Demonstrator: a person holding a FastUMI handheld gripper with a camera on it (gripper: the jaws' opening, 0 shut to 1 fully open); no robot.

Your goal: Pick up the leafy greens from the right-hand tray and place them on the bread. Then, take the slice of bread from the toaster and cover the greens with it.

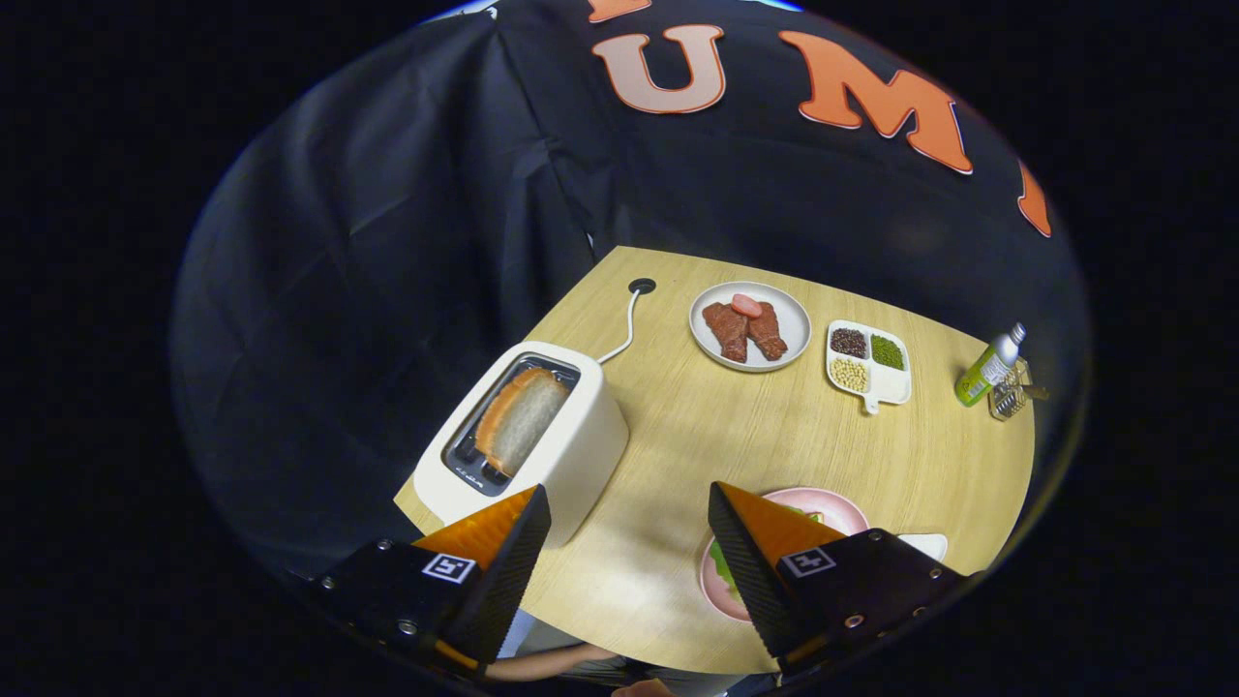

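Upper centre: grey plate (796, 308) bearing two meat pieces (743, 331) and a pink slice (746, 305). Right of it, divided dish (891, 386) of beans; far right, green bottle (988, 367), wire basket (1010, 399).

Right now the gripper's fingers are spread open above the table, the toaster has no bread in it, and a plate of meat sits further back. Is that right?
Not quite. The gripper view shows a slice of bread standing in the toaster slot. The rest holds: the gripper has its fingers spread open over the table, gripping nothing, and the plate of meat sits further back.
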